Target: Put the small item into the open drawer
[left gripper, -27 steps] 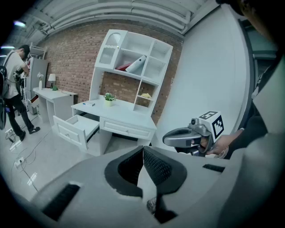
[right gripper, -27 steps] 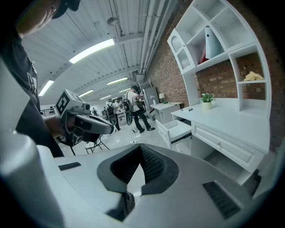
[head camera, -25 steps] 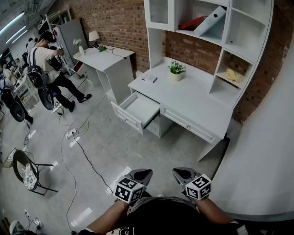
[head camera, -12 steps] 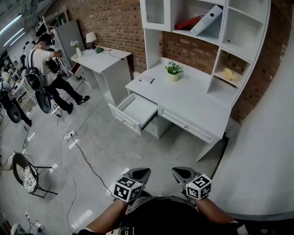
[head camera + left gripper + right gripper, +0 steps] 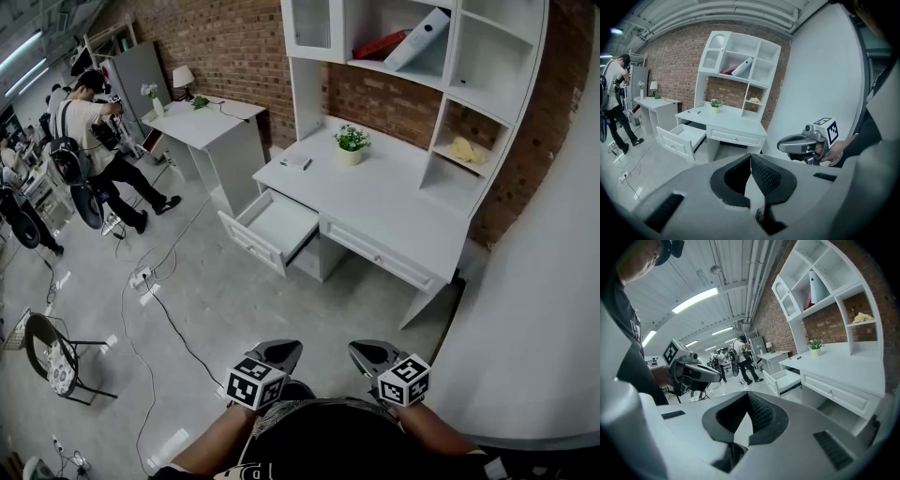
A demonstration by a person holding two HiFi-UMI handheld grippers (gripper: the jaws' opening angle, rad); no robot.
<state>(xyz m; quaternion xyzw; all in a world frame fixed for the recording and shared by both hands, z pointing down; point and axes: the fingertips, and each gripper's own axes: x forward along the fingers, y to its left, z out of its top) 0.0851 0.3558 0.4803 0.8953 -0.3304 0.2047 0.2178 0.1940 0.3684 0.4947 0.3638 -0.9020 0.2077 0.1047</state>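
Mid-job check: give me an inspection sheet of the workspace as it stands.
Surface: white desk top, mostly bare.
Job's things: small item lies on the desk behind the open drawer; nothing seen in the drawer.
Clutter: potted plant on the desk; binder and yellow object on the shelves.
Grippers: left gripper and right gripper both shut, empty, far from the desk.
Cables: cables trail across the floor.
Surroundings: person, chair, brick wall.
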